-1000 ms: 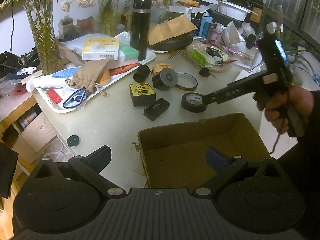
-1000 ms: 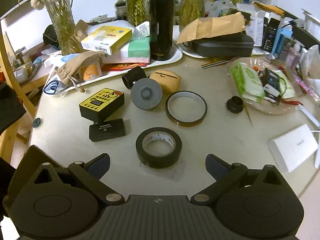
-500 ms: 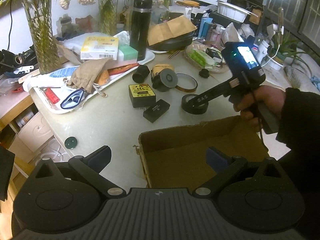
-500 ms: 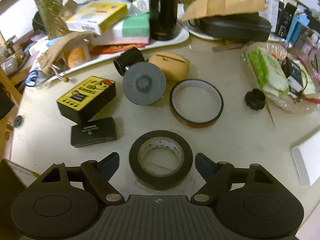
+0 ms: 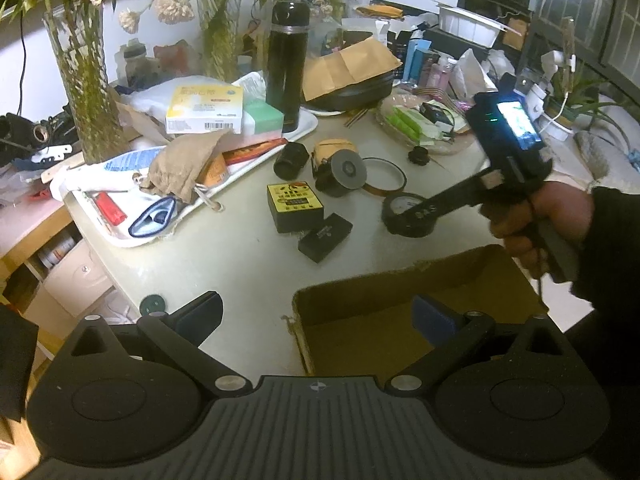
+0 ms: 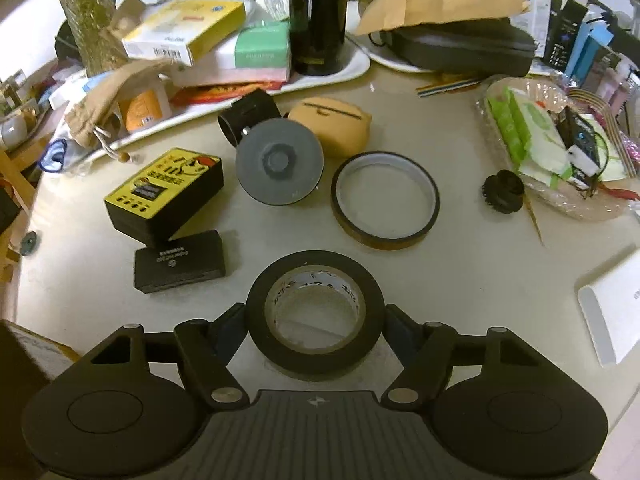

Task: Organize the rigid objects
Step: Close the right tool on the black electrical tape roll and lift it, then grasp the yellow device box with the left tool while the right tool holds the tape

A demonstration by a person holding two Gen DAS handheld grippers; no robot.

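Note:
A black tape roll (image 6: 316,356) lies flat on the table. My right gripper (image 6: 315,330) is shut on the black tape roll, one pad on each side of it; both also show in the left wrist view, the roll (image 5: 394,222) under the gripper (image 5: 420,218). My left gripper (image 5: 316,314) is open and empty, over the near rim of an open cardboard box (image 5: 384,300). Beyond lie a small black box (image 6: 180,266), a yellow-topped black box (image 6: 164,196), an amber tape ring (image 6: 348,224), a grey disc (image 6: 279,166), a black tube (image 6: 248,114), a tan case (image 6: 332,126) and a black knob (image 6: 504,194).
A white tray (image 5: 256,168) with boxes, a cloth pouch and a black flask (image 5: 286,64) stands at the back left. A plastic-wrapped dish of small items (image 6: 560,140) is at the right, a white box (image 6: 612,312) near the right edge. Vases stand behind.
My right gripper moved forward and down around the black tape roll and shut on it. The left gripper has barely moved.

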